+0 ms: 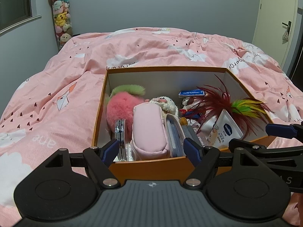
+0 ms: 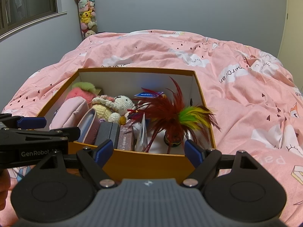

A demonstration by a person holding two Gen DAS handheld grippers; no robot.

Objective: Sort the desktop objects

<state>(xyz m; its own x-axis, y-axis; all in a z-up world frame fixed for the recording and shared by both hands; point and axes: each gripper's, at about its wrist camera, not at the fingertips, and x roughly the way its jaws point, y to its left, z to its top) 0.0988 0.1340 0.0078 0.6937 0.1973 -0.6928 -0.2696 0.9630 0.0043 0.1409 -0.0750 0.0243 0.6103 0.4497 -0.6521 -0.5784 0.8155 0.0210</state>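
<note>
The orange box point(image 1: 149, 165) sits on the bed point(image 1: 56, 98), near its foot edge, packed with items. Left gripper point(image 1: 151, 149) hangs over the box's near wall, jaws wide and empty; the pink pouch point(image 1: 149, 130) lies directly ahead between them, long axis running away from the jaws. Right gripper point(image 2: 148, 150) hangs over the same wall, jaws wide and empty, facing the feather toy point(image 2: 170, 117). Judgement: the left hand is nearer the pouch, the right nearer the feathers
</note>
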